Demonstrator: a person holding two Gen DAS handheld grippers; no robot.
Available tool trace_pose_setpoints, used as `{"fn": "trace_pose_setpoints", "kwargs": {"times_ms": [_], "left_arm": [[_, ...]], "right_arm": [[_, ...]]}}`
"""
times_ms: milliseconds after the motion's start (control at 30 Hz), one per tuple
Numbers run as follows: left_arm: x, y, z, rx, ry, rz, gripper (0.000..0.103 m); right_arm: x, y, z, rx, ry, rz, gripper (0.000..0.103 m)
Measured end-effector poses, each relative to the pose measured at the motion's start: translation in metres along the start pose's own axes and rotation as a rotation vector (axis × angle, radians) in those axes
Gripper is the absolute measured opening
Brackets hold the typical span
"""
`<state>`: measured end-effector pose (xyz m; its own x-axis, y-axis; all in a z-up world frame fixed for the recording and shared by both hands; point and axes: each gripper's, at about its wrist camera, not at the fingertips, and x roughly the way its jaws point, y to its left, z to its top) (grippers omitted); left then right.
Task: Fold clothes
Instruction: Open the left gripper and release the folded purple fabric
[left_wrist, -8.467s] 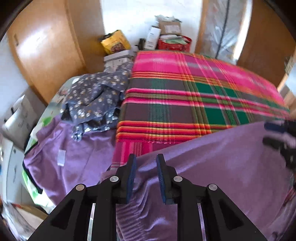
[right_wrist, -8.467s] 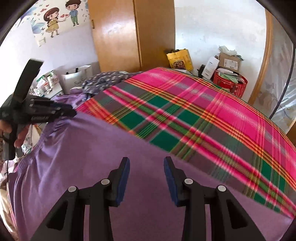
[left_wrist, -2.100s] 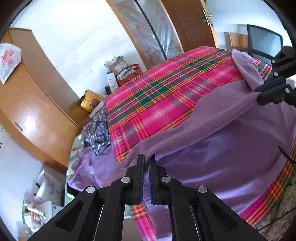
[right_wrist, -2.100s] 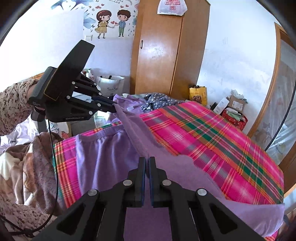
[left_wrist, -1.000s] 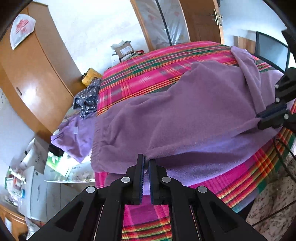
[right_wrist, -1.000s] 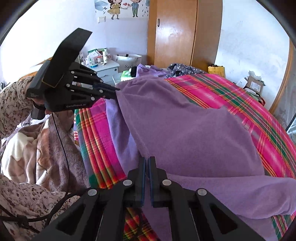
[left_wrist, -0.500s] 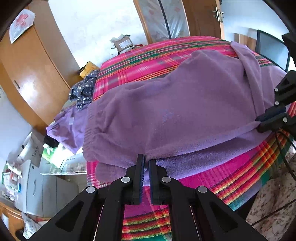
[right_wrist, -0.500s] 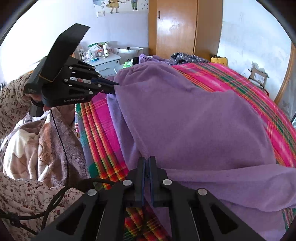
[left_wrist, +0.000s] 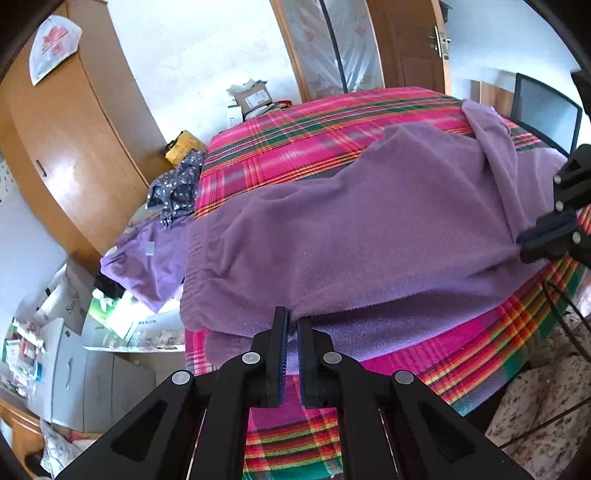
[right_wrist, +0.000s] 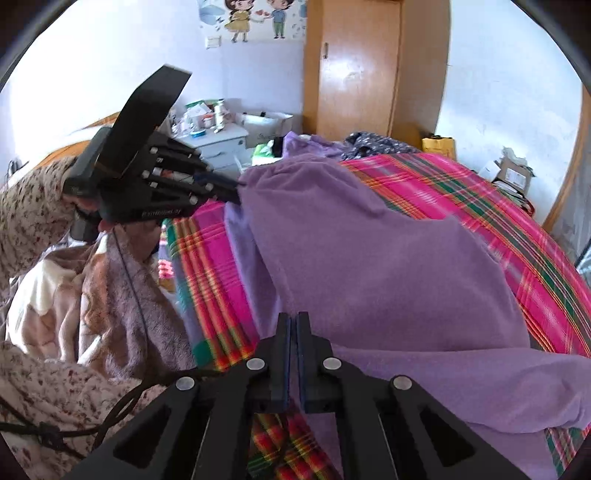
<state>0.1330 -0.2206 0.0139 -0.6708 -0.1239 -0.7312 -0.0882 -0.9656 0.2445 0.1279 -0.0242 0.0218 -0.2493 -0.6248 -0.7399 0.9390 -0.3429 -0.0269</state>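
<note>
Soft purple fleece garment (left_wrist: 369, 229) lies folded over on the bed's pink-green plaid blanket (left_wrist: 332, 129), upper layer doubled across the lower. Left claw (left_wrist: 291, 325) clamped on its near waistband edge; right claw (right_wrist: 294, 321) clamped on the opposite end. Dotted grey garment (left_wrist: 177, 188) bunched beside the wooden wardrobe (left_wrist: 66, 147).

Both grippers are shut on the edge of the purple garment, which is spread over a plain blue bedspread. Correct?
Not quite. The left gripper and right gripper are both shut on the purple garment, but the bedspread is pink plaid with green and orange stripes, not plain blue. Both wrist views show it.
</note>
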Motion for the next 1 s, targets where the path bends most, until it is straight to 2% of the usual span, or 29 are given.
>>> {"fn": "trace_pose_setpoints", "kwargs": {"times_ms": [67, 233, 367, 567, 867, 1000], "left_arm": [[0.003, 0.0, -0.003, -0.004, 0.013, -0.001, 0.005], [0.011, -0.002, -0.01, -0.008, 0.039, -0.002, 0.005], [0.012, -0.002, -0.011, -0.008, 0.043, -0.001, 0.005], [0.016, -0.002, -0.017, -0.02, 0.059, -0.009, 0.005], [0.013, 0.002, -0.02, -0.029, 0.062, -0.017, 0.005], [0.0, 0.01, -0.017, -0.065, 0.022, -0.002, 0.005]], "right_arm": [[0.003, 0.004, -0.003, -0.009, 0.014, 0.026, 0.001], [0.011, 0.001, -0.006, 0.013, 0.037, 0.025, 0.001], [0.005, -0.007, 0.0, 0.028, 0.006, 0.016, 0.001], [0.017, -0.016, 0.006, 0.067, 0.014, 0.032, 0.014], [0.045, -0.023, 0.009, 0.122, 0.066, 0.091, 0.015], [0.045, -0.022, 0.006, 0.122, 0.076, 0.1, 0.015]]}}
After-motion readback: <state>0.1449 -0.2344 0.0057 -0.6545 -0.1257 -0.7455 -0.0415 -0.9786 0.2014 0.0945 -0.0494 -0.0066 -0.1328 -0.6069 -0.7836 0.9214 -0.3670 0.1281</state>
